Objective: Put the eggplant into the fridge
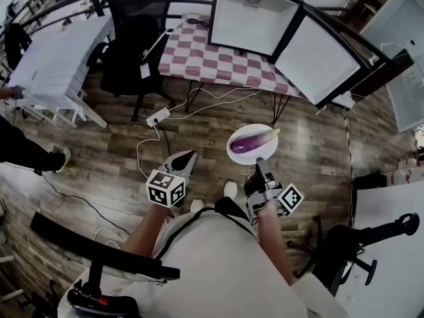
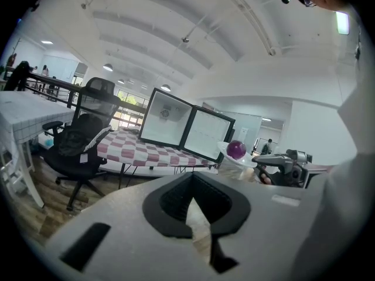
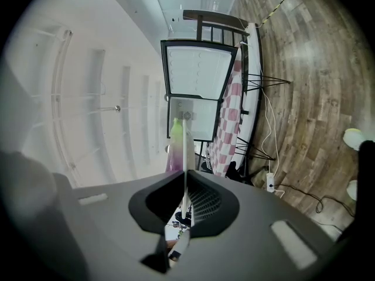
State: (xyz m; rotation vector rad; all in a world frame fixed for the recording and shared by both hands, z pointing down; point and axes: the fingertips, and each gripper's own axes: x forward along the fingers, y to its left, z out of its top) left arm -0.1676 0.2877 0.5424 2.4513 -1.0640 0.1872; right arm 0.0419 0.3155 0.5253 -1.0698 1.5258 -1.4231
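Note:
A purple eggplant (image 1: 252, 141) with a green stem lies on a white plate (image 1: 233, 152). My right gripper (image 1: 260, 167) is shut on the near rim of that plate and holds it level above the wooden floor. Seen from the right gripper view, the plate (image 3: 184, 151) is a thin white edge between the jaws of the right gripper (image 3: 184, 183), with the eggplant (image 3: 174, 139) behind it. The white fridge (image 1: 255, 18) stands open on a checkered table (image 1: 205, 58), its door (image 1: 318, 55) swung right. My left gripper (image 1: 182, 161) hangs left of the plate, jaws together, holding nothing.
A black office chair (image 1: 136, 38) stands left of the checkered table. A white power strip (image 1: 158, 118) and cables lie on the floor ahead. A white table (image 1: 53, 65) is at the far left, and a person's leg (image 1: 26, 151) shows at the left edge.

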